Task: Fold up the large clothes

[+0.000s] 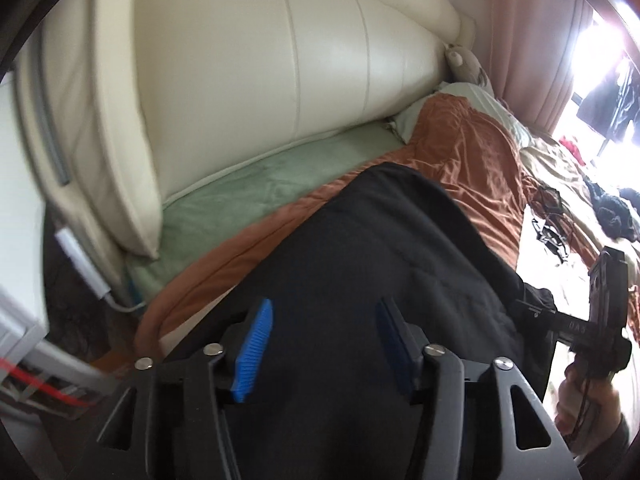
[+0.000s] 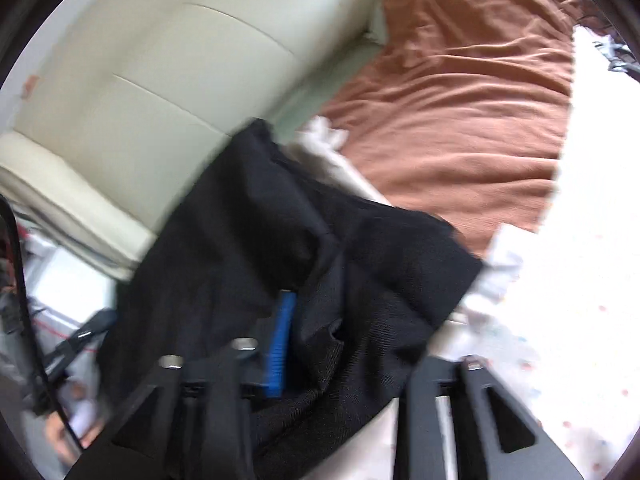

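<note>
A cream padded headboard (image 1: pixel 248 72) is standing at the far side of the bed, with a rust-brown blanket (image 1: pixel 472 152) lying over a pale green sheet (image 1: pixel 248 200) and a white dotted cover (image 2: pixel 560 280) spreading to the right. The black garment (image 1: pixel 360 248) is lying on the near part of the bed, over the blanket's edge. The left gripper (image 1: pixel 324 344) is hovering over it with its blue pads apart and pressing nothing, while the right gripper (image 2: pixel 344 352) is parted too, cloth bunching between its fingers, ungripped.
</note>
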Demonstrator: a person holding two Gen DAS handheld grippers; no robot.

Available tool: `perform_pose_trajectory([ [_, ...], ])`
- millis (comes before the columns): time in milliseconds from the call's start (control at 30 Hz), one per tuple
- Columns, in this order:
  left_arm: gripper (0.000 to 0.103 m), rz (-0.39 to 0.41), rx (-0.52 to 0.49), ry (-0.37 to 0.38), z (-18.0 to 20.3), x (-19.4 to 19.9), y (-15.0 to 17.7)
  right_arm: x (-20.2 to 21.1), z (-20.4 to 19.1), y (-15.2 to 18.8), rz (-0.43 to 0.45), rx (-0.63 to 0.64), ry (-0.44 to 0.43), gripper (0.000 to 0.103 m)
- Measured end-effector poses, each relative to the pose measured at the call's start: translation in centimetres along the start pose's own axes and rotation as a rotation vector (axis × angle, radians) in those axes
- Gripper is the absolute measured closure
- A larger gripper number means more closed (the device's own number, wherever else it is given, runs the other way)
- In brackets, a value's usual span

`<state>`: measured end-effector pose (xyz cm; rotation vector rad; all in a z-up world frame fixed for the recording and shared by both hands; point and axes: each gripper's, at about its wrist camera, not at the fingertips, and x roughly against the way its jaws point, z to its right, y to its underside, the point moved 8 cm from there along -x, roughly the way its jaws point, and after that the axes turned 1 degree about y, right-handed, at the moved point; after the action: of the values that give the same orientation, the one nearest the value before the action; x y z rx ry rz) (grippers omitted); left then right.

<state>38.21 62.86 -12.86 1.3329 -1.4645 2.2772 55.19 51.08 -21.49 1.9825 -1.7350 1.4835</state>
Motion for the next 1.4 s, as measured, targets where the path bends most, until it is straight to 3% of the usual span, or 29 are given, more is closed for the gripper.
perform_pose_trajectory([
  [100,0.046,0.028,-0.006,-0.025,-1.2,1.5,1.8,1.8,1.3,0.1,0.022,0.007,0.105,0.056],
  [333,0.046,0.040,0.013,-0.027,-2.2,3.8,3.7,7.1,2.4,0.4,0.061,0.025,0.222,0.055],
  [567,0.044,0.061,0.031,-0.016,-1.7,7.2,5.1,12.3,1.0,1.7,0.097,0.073,0.220,0.055],
  [733,0.028,0.116,0.046,0.001,-0.7,10.5,5.3,15.9,-0.1,2.5,0.120,0.092,0.194,0.053],
  [933,0.016,0.169,0.020,0.006,1.7,14.4,5.7,20.5,-1.6,3.1,0.168,0.142,0.182,0.036],
  [1067,0.007,0.210,0.015,0.005,3.3,17.0,6.1,23.7,-2.6,3.8,0.214,0.177,0.167,0.017],
  [1400,0.001,0.318,-0.039,0.016,8.6,23.6,7.8,32.4,-4.6,7.2,0.311,0.327,0.146,0.007],
])
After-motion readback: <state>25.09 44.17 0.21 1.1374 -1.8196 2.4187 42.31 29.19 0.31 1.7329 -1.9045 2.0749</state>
